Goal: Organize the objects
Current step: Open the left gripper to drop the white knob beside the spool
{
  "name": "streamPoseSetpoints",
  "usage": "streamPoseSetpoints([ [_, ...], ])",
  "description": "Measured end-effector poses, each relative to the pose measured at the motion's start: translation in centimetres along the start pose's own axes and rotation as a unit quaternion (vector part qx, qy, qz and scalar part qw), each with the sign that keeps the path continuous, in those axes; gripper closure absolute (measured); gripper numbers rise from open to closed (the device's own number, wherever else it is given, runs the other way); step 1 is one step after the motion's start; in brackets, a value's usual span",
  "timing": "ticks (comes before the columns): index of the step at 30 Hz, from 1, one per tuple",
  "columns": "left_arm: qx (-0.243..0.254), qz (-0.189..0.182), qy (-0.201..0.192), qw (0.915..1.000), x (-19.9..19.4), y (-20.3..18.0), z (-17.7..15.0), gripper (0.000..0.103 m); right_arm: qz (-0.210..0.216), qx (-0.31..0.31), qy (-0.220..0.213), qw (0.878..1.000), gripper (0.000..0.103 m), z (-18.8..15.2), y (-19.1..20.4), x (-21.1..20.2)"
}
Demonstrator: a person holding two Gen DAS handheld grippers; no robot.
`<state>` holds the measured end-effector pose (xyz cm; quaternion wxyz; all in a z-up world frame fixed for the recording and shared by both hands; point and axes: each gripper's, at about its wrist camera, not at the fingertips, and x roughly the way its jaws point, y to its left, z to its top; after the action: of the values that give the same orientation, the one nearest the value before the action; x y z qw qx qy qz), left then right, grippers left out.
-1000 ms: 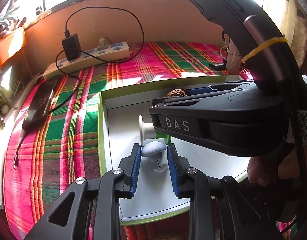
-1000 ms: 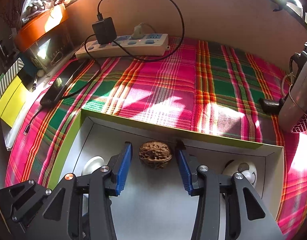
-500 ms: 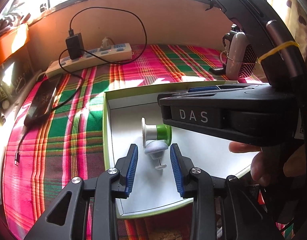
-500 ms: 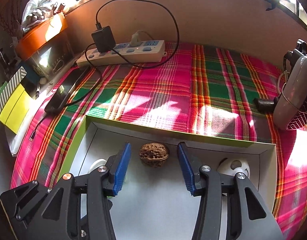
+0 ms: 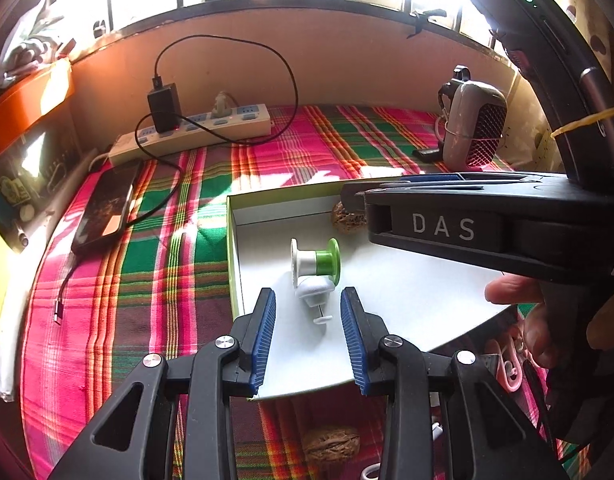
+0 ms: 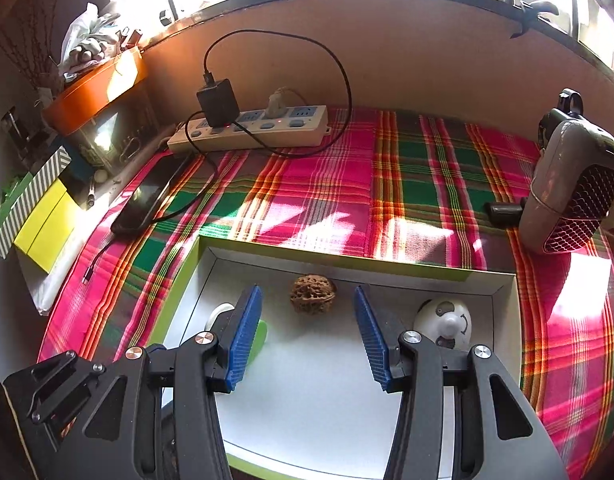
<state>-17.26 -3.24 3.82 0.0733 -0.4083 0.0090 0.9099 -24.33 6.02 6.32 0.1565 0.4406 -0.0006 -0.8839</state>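
The pink-and-green plaid cloth (image 6: 419, 184) carries a shallow white cardboard box with green rim (image 6: 331, 258). Inside it, a brown wrinkled walnut (image 6: 313, 294) lies near the far wall, released, the right gripper (image 6: 307, 336) standing wide with room either side. The left gripper (image 5: 307, 328) has just opened, its blue pads clear of the white pin-like piece (image 5: 313, 294), which leans against the white-and-green spool (image 5: 315, 262).

- The left gripper (image 5: 308, 320) points steeply down, its blue pads (image 5: 264, 334) parted with clear space between; the jaws have just been opening, and nothing is pressed.
- The right gripper (image 6: 308, 328) also tilts down, jaws apart, gripping nothing.
- At 3 o'clock of the left view, a hand (image 5: 547, 320) holds the right gripper's handle.
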Motion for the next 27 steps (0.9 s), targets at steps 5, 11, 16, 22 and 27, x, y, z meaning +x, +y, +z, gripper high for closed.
streamPoseSetpoints([
  [5, 0.001, 0.002, -0.007, 1.0, -1.1, 0.0, -0.4, 0.071, -0.004, -0.004, -0.009, 1.0, 0.053, -0.6, 0.1, -1.4],
  [11, 0.003, 0.005, -0.012, 0.9999, -2.2, -0.1, -1.0, 0.071, -0.005, -0.004, -0.021, 1.0, 0.053, -1.7, 0.0, -3.2],
  [16, 0.005, 0.012, -0.018, 0.9998, -3.1, -0.1, -1.7, 0.071, -0.005, 0.003, -0.03, 1.0, 0.053, -2.8, -0.3, -4.3],
  [22, 0.006, 0.017, -0.021, 0.9996, -4.0, -0.1, -2.5, 0.071, -0.009, 0.01, -0.041, 0.999, 0.053, -4.2, -0.5, -5.6],
  [27, 0.007, 0.02, -0.018, 0.9996, -4.3, -0.1, -3.2, 0.071, -0.012, 0.014, -0.046, 0.999, 0.053, -5.5, -0.7, -6.5],
])
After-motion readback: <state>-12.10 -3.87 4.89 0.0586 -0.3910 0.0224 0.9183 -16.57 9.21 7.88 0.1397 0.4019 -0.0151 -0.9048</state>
